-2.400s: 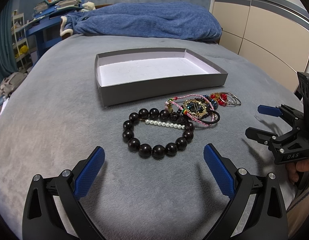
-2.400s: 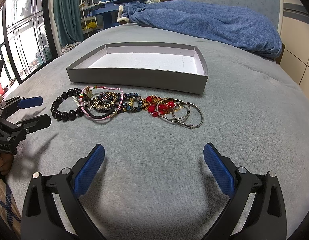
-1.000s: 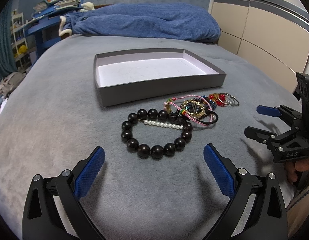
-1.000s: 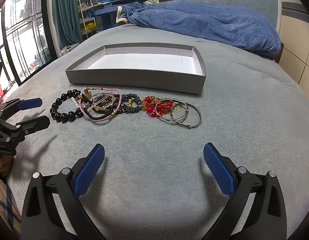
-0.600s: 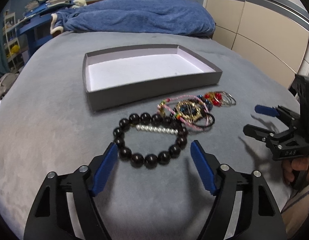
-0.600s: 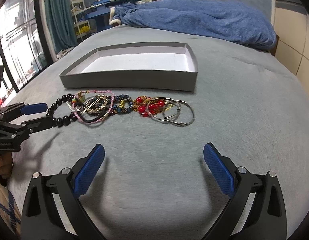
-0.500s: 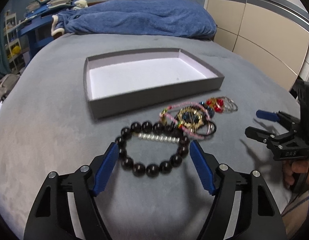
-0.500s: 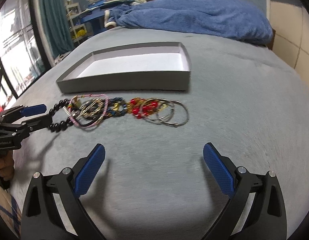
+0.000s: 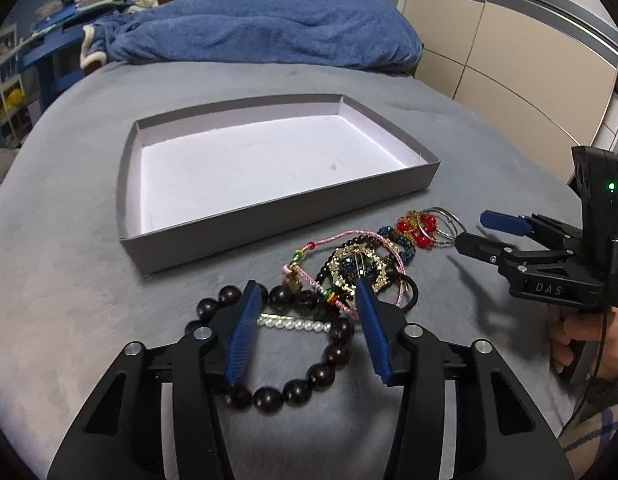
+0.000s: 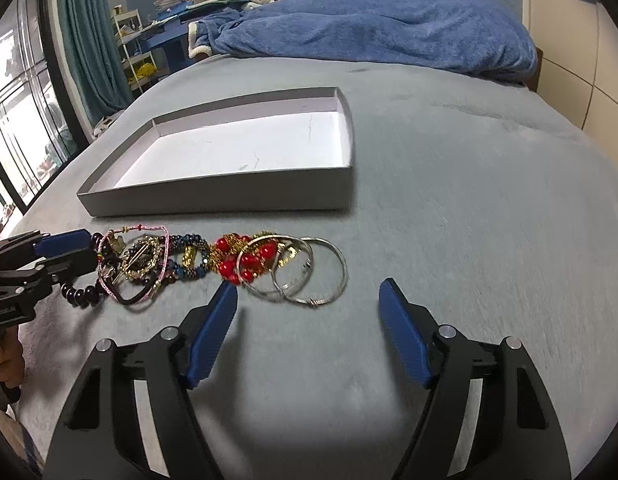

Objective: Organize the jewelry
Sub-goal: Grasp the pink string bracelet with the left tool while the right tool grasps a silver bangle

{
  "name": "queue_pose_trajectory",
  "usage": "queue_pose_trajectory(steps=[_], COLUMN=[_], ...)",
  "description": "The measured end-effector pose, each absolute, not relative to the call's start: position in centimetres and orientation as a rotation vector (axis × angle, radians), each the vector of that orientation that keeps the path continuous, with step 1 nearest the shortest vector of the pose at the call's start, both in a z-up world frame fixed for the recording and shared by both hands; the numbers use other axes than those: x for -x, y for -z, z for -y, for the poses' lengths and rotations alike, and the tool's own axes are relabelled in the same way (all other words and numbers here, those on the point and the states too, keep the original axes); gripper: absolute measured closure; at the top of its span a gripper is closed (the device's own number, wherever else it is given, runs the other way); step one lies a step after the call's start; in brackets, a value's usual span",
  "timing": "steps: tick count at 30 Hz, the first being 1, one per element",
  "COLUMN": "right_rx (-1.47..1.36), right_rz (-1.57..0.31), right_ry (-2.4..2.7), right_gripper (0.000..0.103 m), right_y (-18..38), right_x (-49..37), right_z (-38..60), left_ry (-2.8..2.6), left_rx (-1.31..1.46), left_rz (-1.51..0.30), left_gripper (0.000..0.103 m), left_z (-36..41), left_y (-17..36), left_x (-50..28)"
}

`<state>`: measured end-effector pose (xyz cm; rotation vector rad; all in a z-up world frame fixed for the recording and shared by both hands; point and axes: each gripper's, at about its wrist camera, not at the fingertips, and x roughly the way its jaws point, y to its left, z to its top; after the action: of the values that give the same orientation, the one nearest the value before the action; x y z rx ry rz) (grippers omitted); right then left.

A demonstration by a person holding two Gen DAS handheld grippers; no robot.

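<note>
The left gripper (image 9: 307, 328) reached low over the grey plush bed (image 9: 69, 280), tilted down toward the near end of the jewelry row. Its jaws stood apart, partly narrowed, and straddled the far side of the dark round-bead bracelet (image 9: 293, 390) without clamping it. The short white pearl hair clip (image 9: 295, 325) lay inside that bracelet's loop, between the two blue pads (image 9: 243, 334). Whether the pads touched the beads could not be told.

Just beyond the left fingertips lay a tangle: a pink woven cord bracelet (image 9: 349, 236) with coloured beads, a gold filigree ring-shaped brooch (image 9: 357, 266), and a black elastic hair band (image 9: 409, 294). Farther along the row sat a dark blue beaded bracelet (image 10: 189, 258), a red-and-gold beaded bracelet (image 10: 237, 260) and several thin silver bangles (image 10: 309, 276), overlapping one another.

The right gripper (image 10: 309, 320) hovered above the bed at the silver-bangle end of the row, angled down and forward. Its jaws were spread wide and held nothing; its left pad was just beside the nearest bangle and the red beads. In the left wrist view a person's hand (image 9: 577, 336) gripped its black handle, and a green light showed on the body.

The shallow grey cardboard box lid (image 9: 269, 224) with a white inside lay on the bed just behind the jewelry, holding no pieces. A rumpled blue blanket (image 9: 269, 28) was heaped at the far end of the bed.
</note>
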<state>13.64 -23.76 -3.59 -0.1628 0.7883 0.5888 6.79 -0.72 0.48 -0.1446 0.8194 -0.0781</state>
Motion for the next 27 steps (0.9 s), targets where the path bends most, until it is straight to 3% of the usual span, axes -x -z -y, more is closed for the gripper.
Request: queue_pose_trajectory(steps=[5, 7, 10, 11, 27], right_rx=[0.206, 0.222, 0.244, 0.25, 0.073], right_rz=[-0.792, -0.797, -0.811, -0.807, -0.681], right_ry=[-0.605, -0.61, -0.637, -0.649, -0.695], right_gripper=[0.03, 0.03, 0.046, 0.053, 0.054], right_y=[3.7, 3.8, 4.3, 4.3, 2.8], right_x=[-14.5, -14.8, -15.2, -15.1, -11.3], right_z=[22.2, 21.6, 20.8, 20.6, 25.1], left_ry=[0.091, 0.085, 0.081, 0.085, 0.091], left_rx=[0.149, 0.156, 0.159, 0.158, 0.143], left_rz=[-0.838, -0.838, -0.829, -0.824, -0.694], left_gripper=[0.064, 0.075, 0.095, 0.097, 0.097], left_z=[0.9, 0.7, 0.5, 0.6, 1.0], left_y=[0.1, 0.1, 0.0, 0.0, -3.9], left_x=[-7.8, -7.9, -7.7, -7.7, -4.5])
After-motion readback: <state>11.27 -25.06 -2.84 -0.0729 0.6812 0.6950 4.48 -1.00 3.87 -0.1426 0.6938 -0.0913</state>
